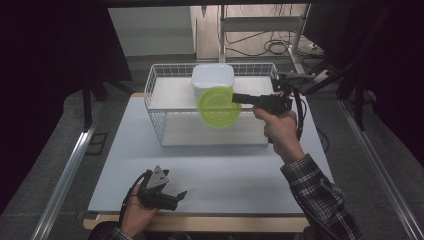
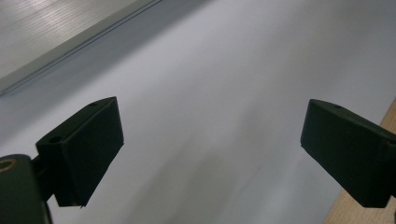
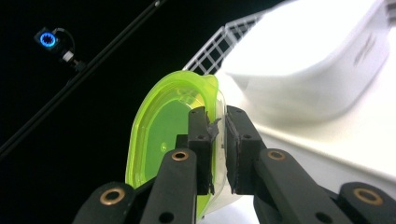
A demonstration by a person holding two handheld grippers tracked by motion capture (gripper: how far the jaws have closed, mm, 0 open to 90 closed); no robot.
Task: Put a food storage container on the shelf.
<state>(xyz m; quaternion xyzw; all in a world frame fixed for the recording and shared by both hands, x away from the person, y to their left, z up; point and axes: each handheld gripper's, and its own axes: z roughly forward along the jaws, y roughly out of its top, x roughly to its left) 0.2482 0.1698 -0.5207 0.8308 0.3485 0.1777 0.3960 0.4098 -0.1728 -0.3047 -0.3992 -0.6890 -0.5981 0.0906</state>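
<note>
A: White tabletop (image 1: 210,175) on a grey floor, dark surround. Nearest thing?

B: Left gripper (image 1: 172,196), at the near edge of the table, lying low on the tabletop in the person's left hand (image 1: 134,214). Grey three-cornered plate on top. In the left gripper view (image 2: 210,154) its jaws are spread wide, nothing between them, just bare white surface beneath and a strip of wooden table edge (image 2: 369,210) by the right jaw.

A: Right one?

B: Right gripper (image 1: 239,98), well beyond the left gripper and off to its right, held up above the table by the right hand (image 1: 280,127), checked sleeve (image 1: 320,195) behind it. It points sideways toward the basket.

A: Jaw state?

B: Pinching the green lid (image 1: 218,106). In the right gripper view (image 3: 219,140) the jaws are pressed nearly together on the lid's rim (image 3: 184,126), one pad inside, one outside. Lid stands on edge, lifted clear, out at the gripper's tip.

A: Behind the lid?

B: White container (image 1: 213,80), just past the gripper's tip, close behind the lid; can't tell if they touch. It sits inside the white wire basket (image 1: 159,92), toward its far side. Basket floor lies under the lid.

A: Farther?

B: Metal rack legs and cables (image 1: 272,47) on the floor past the basket.
</note>
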